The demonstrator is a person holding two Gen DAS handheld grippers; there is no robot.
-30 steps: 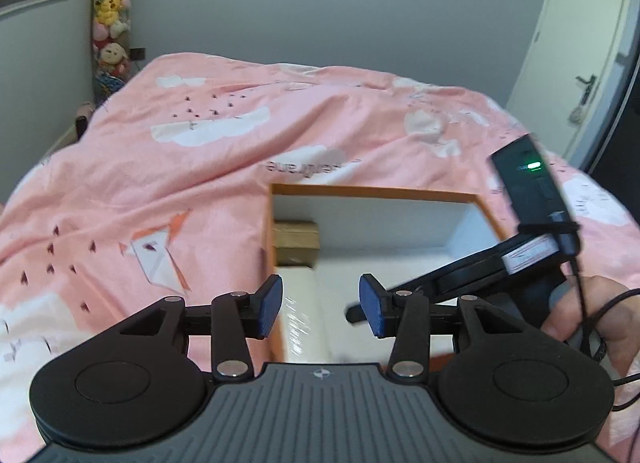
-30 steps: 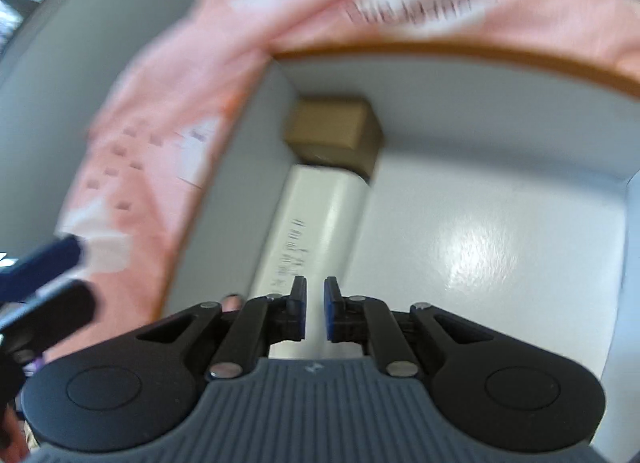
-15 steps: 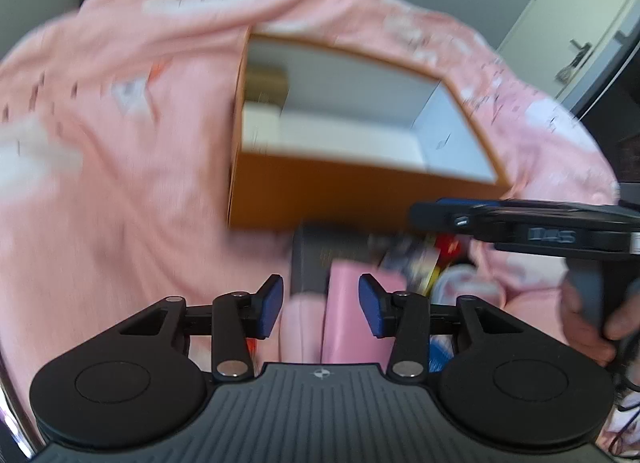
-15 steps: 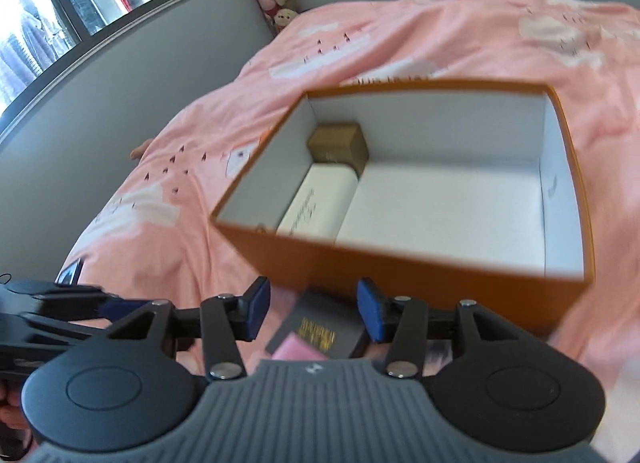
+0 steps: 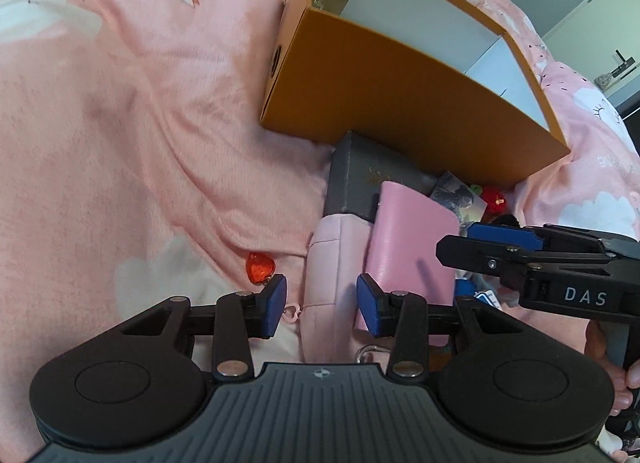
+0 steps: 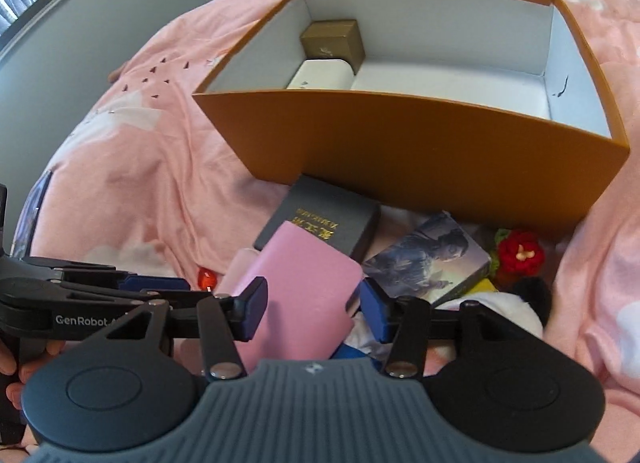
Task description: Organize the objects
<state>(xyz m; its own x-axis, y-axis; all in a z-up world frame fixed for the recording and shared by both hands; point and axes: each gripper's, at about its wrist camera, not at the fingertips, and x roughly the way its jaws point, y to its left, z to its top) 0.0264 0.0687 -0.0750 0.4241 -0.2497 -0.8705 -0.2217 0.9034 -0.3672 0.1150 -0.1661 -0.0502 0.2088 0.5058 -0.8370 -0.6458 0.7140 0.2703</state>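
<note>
An orange box (image 6: 400, 151) with a white inside stands on the pink bed; a gold box (image 6: 332, 41) and a white box (image 6: 320, 75) lie in its far left corner. In front of it is a heap: a dark grey box (image 6: 320, 219), a pink case (image 6: 304, 283), a picture box (image 6: 432, 259) and a red flower (image 6: 520, 253). My right gripper (image 6: 314, 309) hangs over the pink case, its jaws opening, pads clear of it. My left gripper (image 5: 320, 303) is over a pale pink pouch (image 5: 332, 255), its jaws closing without touching it.
A red heart gem (image 5: 260, 267) lies on the pink bedcover (image 5: 140, 143) just left of the pouch. A black and white plush (image 6: 512, 303) sits at the heap's right. The two grippers are close side by side. A grey wall and a window are at the left.
Both grippers drew back from over the orange box and dropped to the heap in front of it. The right jaws went from shut to open.
</note>
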